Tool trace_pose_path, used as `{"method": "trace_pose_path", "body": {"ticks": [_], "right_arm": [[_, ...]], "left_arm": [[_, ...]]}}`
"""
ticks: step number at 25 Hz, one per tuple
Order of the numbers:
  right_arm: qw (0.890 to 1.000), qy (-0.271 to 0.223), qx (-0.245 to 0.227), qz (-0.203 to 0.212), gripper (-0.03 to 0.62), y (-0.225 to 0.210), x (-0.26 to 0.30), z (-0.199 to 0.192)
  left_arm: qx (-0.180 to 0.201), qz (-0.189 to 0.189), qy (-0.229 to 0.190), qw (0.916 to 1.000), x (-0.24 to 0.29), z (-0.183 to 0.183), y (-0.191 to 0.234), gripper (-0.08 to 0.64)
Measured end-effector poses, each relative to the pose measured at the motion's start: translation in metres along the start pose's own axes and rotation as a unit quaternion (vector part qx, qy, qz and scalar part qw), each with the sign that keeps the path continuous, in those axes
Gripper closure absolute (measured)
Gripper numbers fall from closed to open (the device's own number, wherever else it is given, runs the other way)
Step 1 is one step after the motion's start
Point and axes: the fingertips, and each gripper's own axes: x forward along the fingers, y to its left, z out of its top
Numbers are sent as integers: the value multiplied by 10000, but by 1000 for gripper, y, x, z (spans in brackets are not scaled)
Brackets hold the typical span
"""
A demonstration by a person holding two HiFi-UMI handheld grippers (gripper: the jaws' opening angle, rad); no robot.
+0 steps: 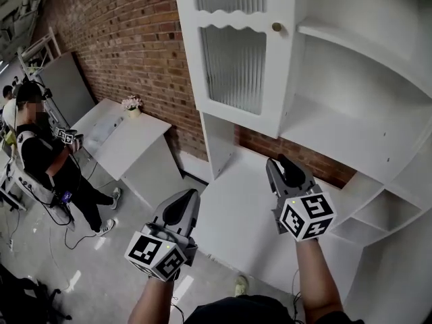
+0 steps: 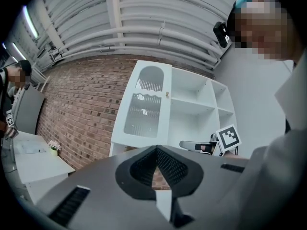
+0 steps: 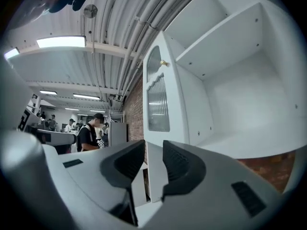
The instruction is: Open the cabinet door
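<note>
The white cabinet door (image 1: 233, 59), with ribbed glass panes and a small brass knob (image 1: 277, 27), stands swung out from the cabinet, and the bare white shelves (image 1: 351, 133) show beside it. Both grippers hang well below and in front of the door, touching nothing. My left gripper (image 1: 191, 193) is shut, its pads meeting at the tip (image 2: 156, 150) with nothing between them. My right gripper (image 1: 278, 159) is open, and a narrow gap (image 3: 153, 150) shows between its pads with nothing in it. The right gripper view looks along the door (image 3: 158, 99) edge-on, its knob (image 3: 163, 63) up high.
A brick wall (image 1: 128, 39) runs behind the cabinet. To the left stand a white table (image 1: 125, 130) with a small flower pot (image 1: 131, 104) and a grey panel (image 1: 64, 86). A person (image 1: 40, 154) holding grippers stands at far left on the grey floor.
</note>
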Motion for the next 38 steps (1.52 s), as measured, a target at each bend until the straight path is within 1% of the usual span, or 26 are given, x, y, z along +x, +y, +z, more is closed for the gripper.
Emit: {"method": "trace_pose_path", "body": {"ticks": [4, 8, 10, 13, 15, 19, 26, 31, 33, 35, 38], "right_arm": [[9999, 54, -60, -89, 475, -28, 23, -9], [9989, 59, -381, -276, 448, -47, 41, -8], [9976, 61, -542, -421, 441, -55, 51, -7], [9950, 132, -704, -702, 402, -65, 69, -10], [9931, 219, -752, -873, 375, -69, 80, -14], [9891, 383, -771, -1192, 356, -67, 96, -20], [9798, 366, -639, -1858, 356, -66, 97, -21], [9760, 289, -574, -2082, 358, -58, 95, -18], [9749, 280, -542, -2141, 392, -58, 88, -18], [9755, 298, -518, -2118, 474, -56, 79, -17], [9789, 356, -626, -1910, 492, -46, 70, -17]], "left_arm": [[43, 73, 4, 10000, 34, -4, 1, 554], [64, 92, 42, 9999, 58, -7, -3, 554], [97, 69, 102, 9999, 66, -10, -6, 554], [121, 50, 181, 9997, 74, -15, -5, 554], [122, 31, 205, 9997, 76, -17, -3, 554], [122, -64, 238, 9996, 76, -18, 3, 554], [72, -190, 205, 9996, 61, -14, 17, 554], [35, -243, 165, 9996, 53, -8, 29, 554], [29, -282, 147, 9995, 51, -7, 31, 554], [7, -313, 145, 9994, 47, -6, 32, 554], [-16, -346, 127, 9993, 43, -6, 35, 554]]}}
